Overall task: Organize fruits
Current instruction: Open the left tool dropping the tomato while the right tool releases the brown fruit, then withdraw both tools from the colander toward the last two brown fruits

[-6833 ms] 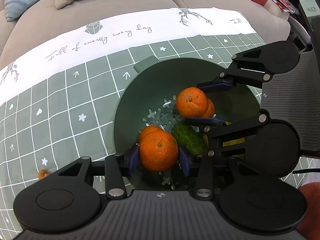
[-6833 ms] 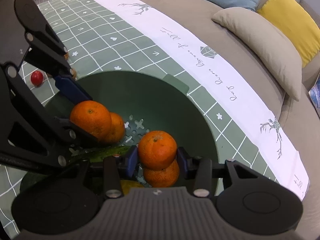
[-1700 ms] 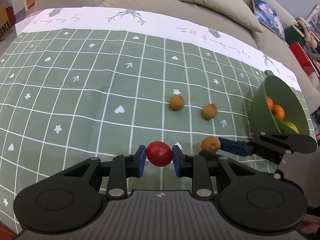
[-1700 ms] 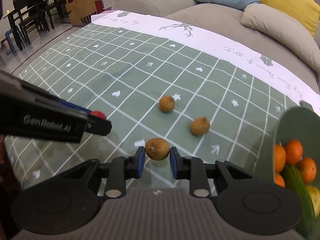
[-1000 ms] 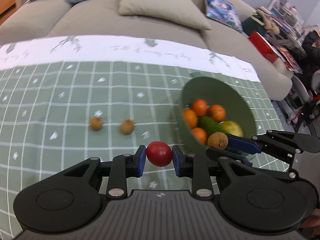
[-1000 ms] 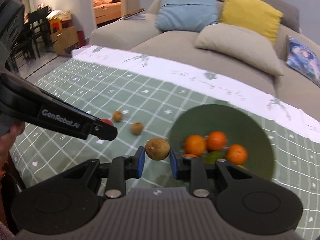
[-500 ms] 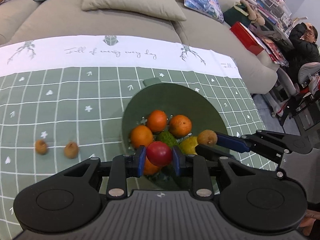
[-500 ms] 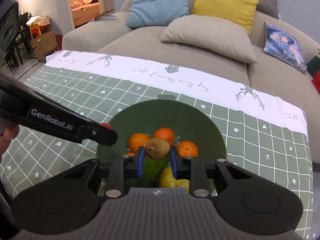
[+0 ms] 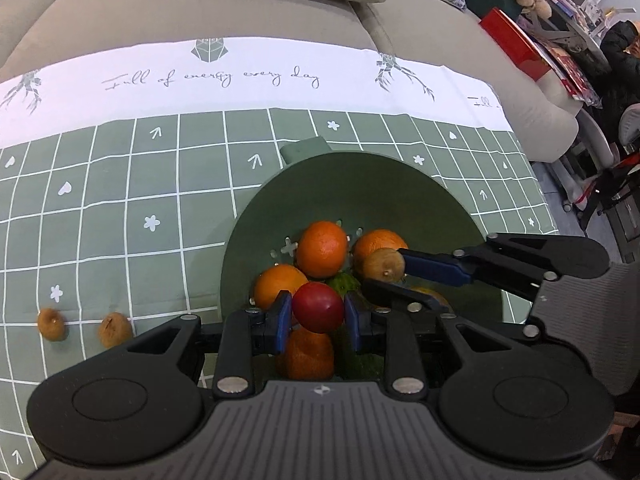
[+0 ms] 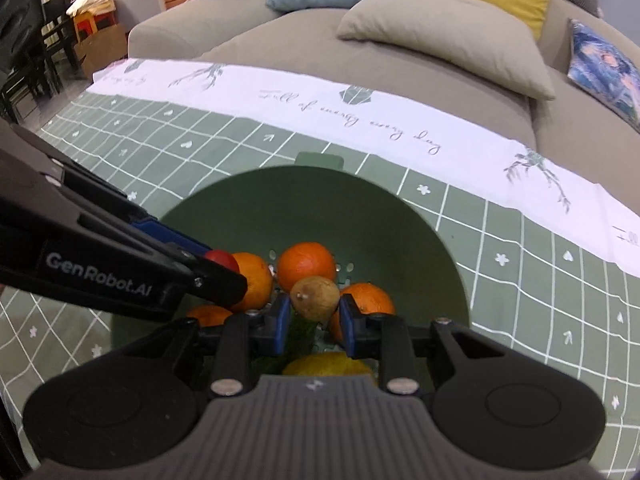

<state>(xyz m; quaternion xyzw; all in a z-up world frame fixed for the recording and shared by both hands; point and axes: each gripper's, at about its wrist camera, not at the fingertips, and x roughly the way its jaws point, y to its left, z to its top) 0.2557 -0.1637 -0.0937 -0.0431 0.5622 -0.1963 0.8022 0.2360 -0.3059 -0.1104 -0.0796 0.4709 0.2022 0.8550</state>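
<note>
My left gripper (image 9: 318, 312) is shut on a small red fruit (image 9: 319, 307) and holds it over the near side of the green colander bowl (image 9: 348, 184). My right gripper (image 10: 313, 311) is shut on a small brown fruit (image 10: 315, 298), also over the bowl (image 10: 304, 204); it shows in the left wrist view (image 9: 383, 267) too. The bowl holds several oranges (image 9: 322, 248), a green cucumber (image 9: 341, 282) and a yellow fruit (image 10: 326, 363). The red fruit shows in the right wrist view (image 10: 221, 259) at the left gripper's tip.
Two small brown fruits (image 9: 51, 324) (image 9: 115, 330) lie on the green checked tablecloth (image 9: 120, 200) left of the bowl. A grey sofa with cushions (image 10: 444, 44) runs behind the table. A chair and clutter (image 9: 580, 80) stand at the right.
Both grippers have come closer over the bowl with their fruits still held. The bowl now fills more of both views.
</note>
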